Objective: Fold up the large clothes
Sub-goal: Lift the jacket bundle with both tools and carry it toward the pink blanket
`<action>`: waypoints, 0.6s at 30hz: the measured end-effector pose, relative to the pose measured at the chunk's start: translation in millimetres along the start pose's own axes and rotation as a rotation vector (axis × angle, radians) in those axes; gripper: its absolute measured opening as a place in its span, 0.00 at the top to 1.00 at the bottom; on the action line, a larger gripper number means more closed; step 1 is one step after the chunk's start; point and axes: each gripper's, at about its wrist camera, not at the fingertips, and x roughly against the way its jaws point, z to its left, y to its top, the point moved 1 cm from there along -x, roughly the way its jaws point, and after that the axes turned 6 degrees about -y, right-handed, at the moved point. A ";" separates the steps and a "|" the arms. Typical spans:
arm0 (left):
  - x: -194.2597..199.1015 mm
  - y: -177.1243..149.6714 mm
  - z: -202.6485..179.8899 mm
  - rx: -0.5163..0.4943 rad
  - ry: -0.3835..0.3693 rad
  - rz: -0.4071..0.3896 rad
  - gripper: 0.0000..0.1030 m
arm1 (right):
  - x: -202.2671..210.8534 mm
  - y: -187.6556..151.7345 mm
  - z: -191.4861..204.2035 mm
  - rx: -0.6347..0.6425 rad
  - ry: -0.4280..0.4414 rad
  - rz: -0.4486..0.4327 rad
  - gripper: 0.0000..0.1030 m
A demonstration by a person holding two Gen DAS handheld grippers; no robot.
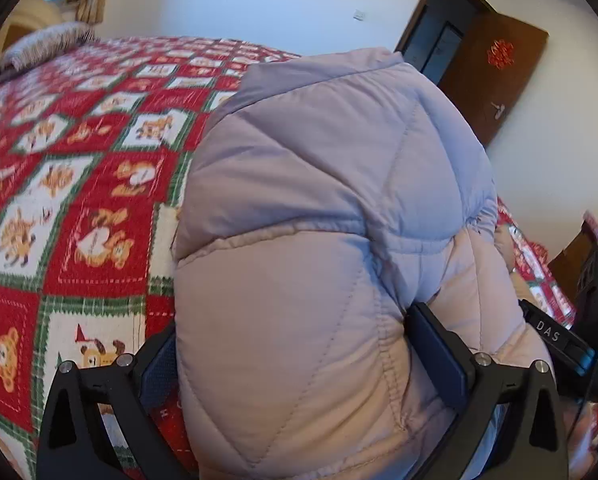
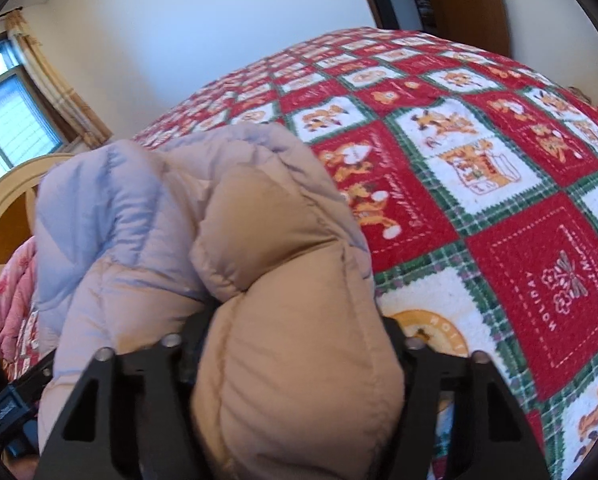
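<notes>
A pale pink quilted puffer jacket (image 1: 331,208) is held up over a bed with a red, white and green bear-print blanket (image 1: 79,168). My left gripper (image 1: 295,364) is shut on a thick fold of the jacket, the padding bulging between its black fingers (image 1: 439,356). In the right wrist view my right gripper (image 2: 295,360) is shut on another bulging fold of the same jacket (image 2: 267,280), above the blanket (image 2: 499,184). The right gripper's body (image 1: 559,340) shows at the right edge of the left wrist view. The rest of the jacket is hidden.
A pillow (image 1: 43,46) and cream headboard (image 2: 11,200) lie at the bed's head by a curtained window (image 2: 7,120). A brown door (image 1: 495,76) stands open in the white wall. A pink quilt (image 2: 15,300) lies at the left.
</notes>
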 end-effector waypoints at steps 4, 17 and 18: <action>6.2 -1.2 -21.6 -0.116 0.067 -0.018 0.23 | 5.2 -3.4 9.5 0.052 0.024 -0.016 0.64; 124.4 -14.3 -56.6 -0.321 0.158 -0.164 0.62 | 77.7 -25.7 37.0 0.066 0.177 -0.167 0.82; 131.1 -12.2 -54.6 -0.322 0.160 -0.175 0.63 | 87.9 -28.3 44.9 0.072 0.204 -0.183 0.82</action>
